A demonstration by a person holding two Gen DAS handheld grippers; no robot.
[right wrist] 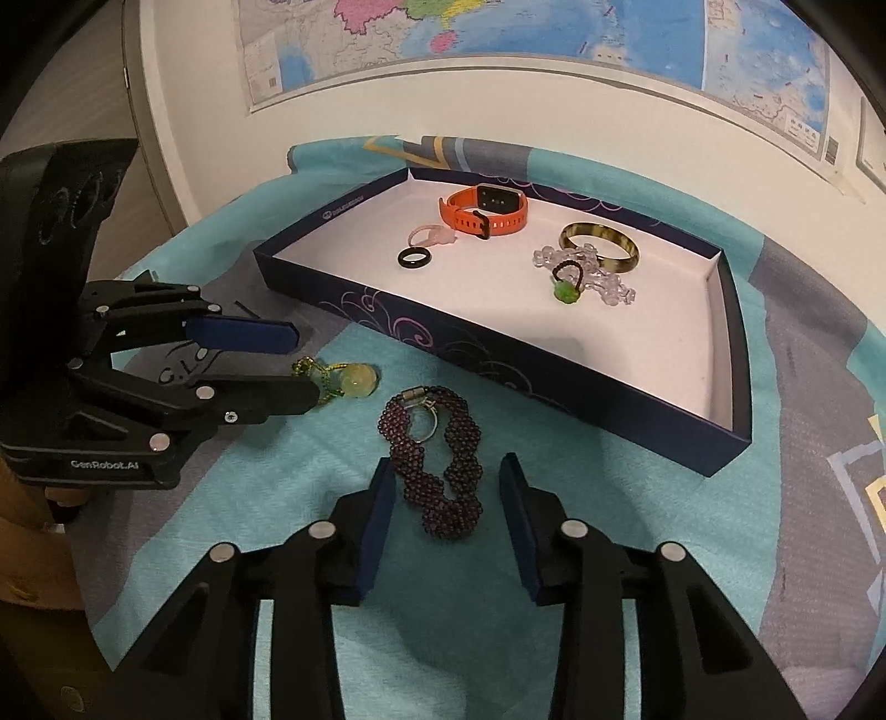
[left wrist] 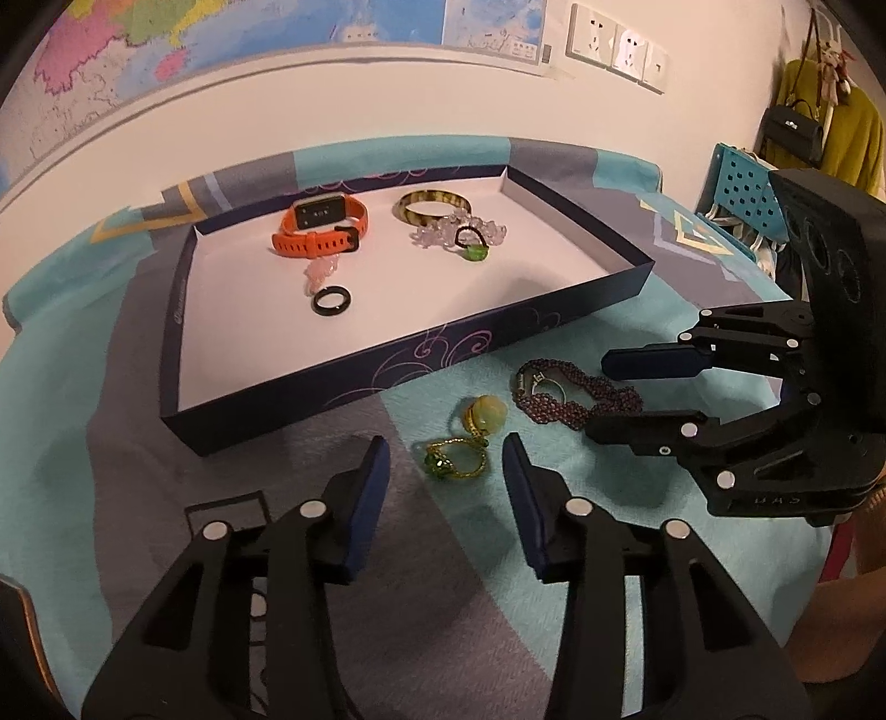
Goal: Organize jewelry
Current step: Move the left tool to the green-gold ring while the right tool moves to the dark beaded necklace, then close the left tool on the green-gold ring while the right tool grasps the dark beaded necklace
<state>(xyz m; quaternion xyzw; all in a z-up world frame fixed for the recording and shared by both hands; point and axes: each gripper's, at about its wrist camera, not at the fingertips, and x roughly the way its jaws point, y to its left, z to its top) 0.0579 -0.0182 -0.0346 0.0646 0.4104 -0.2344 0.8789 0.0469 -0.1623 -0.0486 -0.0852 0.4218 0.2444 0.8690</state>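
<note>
Currently three pieces lie outside the tray on the cloth-covered tabletop (left wrist: 232,443): a purple beaded bracelet (right wrist: 437,471), a gold ring with a green stone (left wrist: 454,459), and a gold ring with a pale yellow bead (left wrist: 484,415). The bracelet sits directly ahead of the right gripper (right wrist: 446,487), between its fingers, which are spread and not touching it. The two rings lie close together at about 9 o'clock from the bracelet in the right wrist view; the green-stone ring sits between the spread fingers of the left gripper (left wrist: 443,471), also with no contact visible. Neither gripper is holding anything. At 12 o'clock from both grippers is the shallow dark-blue box tray (left wrist: 387,365) with a white floor. Already inside it: an orange smartwatch (left wrist: 321,227), a pink bead piece (left wrist: 321,271), a black ring (left wrist: 330,301), a striped amber bangle (left wrist: 432,207), a clear crystal bracelet (left wrist: 443,230) and a black loop with a green bead (left wrist: 470,246). Judgement: roughly two thirds done, six pieces in the tray, three left on the cloth. Both grippers look lined up for a pick, right on the bracelet, left on the green-stone ring. The near half of the tray floor is free for them. Beyond the tray, a wall map (right wrist: 498,50).
</note>
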